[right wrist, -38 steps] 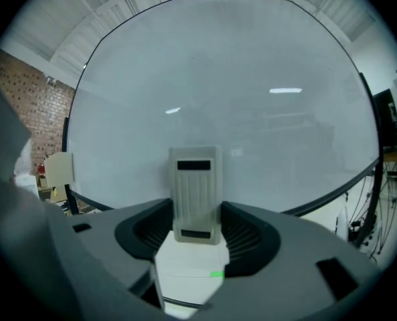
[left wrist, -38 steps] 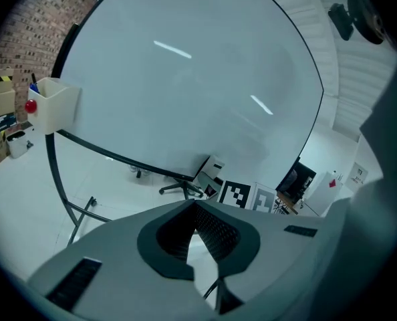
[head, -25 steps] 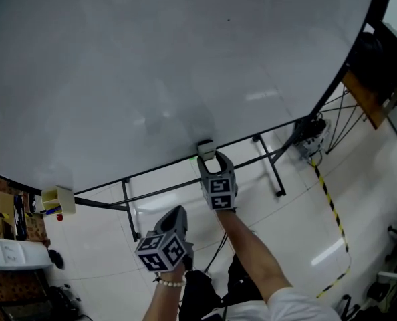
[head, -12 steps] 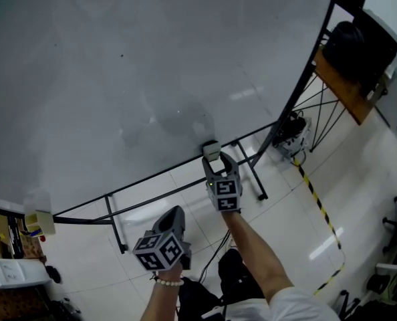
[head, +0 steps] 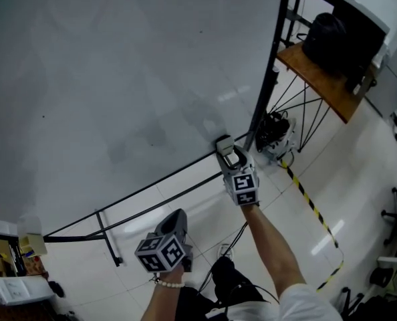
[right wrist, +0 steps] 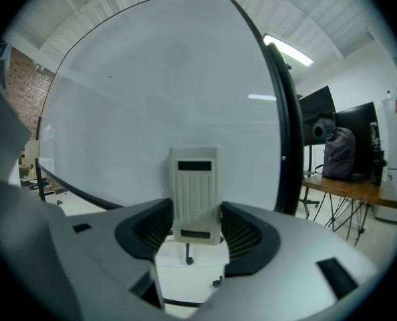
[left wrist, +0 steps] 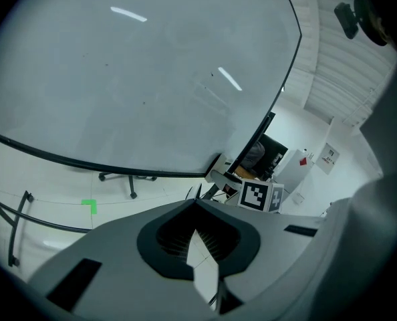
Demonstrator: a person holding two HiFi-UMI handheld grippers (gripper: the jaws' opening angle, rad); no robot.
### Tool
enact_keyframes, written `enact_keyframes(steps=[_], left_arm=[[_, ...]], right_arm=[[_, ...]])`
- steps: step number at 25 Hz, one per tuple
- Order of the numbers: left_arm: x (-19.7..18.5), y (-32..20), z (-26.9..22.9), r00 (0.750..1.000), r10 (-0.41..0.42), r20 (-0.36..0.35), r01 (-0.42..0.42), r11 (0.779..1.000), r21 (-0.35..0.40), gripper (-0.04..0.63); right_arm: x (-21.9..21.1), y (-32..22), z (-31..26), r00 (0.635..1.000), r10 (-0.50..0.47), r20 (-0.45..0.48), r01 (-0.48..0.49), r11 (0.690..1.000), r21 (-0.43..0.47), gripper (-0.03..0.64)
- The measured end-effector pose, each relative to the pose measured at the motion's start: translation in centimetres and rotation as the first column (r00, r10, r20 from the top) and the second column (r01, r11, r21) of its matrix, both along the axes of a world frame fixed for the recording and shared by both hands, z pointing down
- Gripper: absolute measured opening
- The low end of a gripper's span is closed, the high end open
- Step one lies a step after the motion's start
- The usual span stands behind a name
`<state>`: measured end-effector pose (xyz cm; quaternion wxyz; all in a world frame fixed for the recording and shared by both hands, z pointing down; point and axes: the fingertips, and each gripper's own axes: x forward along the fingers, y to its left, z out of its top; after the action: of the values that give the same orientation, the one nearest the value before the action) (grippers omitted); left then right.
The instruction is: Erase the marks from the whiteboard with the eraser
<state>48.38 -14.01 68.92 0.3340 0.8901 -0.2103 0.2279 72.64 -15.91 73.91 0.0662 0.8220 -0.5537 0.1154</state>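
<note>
A glossy white tiled floor fills the room, crossed at the right by a yellow-and-black hazard tape stripe and marked elsewhere with a small green tape corner. A wooden desk at the upper right carries a black backpack. A brick wall stands at the left, and a strip light glows on the ribbed ceiling.

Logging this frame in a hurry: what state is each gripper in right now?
Left gripper: closed, nothing between its jaws.
Right gripper: closed on the eraser.
</note>
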Motion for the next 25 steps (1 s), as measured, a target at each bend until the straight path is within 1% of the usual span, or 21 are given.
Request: enact_keyframes(steps=[5,8,10,13,16,20,22,25], left_arm=[[3.7,0.7,0.1,0.999,0.036,0.011,-0.036,0.999,0.013,-0.011],[5.2,1.5,0.4,0.998,0.056,0.013,-0.056,0.998,0.012,-0.011],[5.8,2.1,0.6,0.998,0.065,0.018,-0.065,0.998,0.007,-0.011],[5.8,2.6,0.8,0.998,0.062,0.022,-0.062,0.998,-0.003,-0.011],[4.6,2.4,0.6,0.999,0.042,0.017,-0.042,0.999,0.001,-0.011],[1.4,1.1,-0.4,1.000,-0.022,-0.005,0.022,1.000,0.019,-0.011],[-1.1,0.8,-0.8,0.998,-0.058,-0.017,0.058,0.998,0.025,-0.011],[-5.5,0.7,-1.7,0.993,-0.109,-0.039,0.111,0.993,0.043,-0.011]], right_arm=[[5.6,2.4,0.5,1.000,0.019,-0.006,-0.019,1.000,-0.009,0.258],[8.6,4.0,0.8,0.998,0.059,0.014,-0.059,0.998,-0.003,0.256],[10.0,4.7,0.6,0.997,0.079,0.023,-0.080,0.997,0.010,0.256],[10.6,4.8,0.0,0.997,0.071,0.035,-0.072,0.996,0.042,0.255],[10.5,5.1,-0.2,0.995,0.084,0.053,-0.087,0.995,0.055,0.255],[9.2,5.5,-1.5,0.990,0.106,0.097,-0.115,0.989,0.094,0.252],[7.5,6.5,-2.6,0.986,0.110,0.124,-0.124,0.985,0.117,0.250],[3.6,7.9,-4.6,0.979,0.097,0.181,-0.124,0.982,0.142,0.250]])
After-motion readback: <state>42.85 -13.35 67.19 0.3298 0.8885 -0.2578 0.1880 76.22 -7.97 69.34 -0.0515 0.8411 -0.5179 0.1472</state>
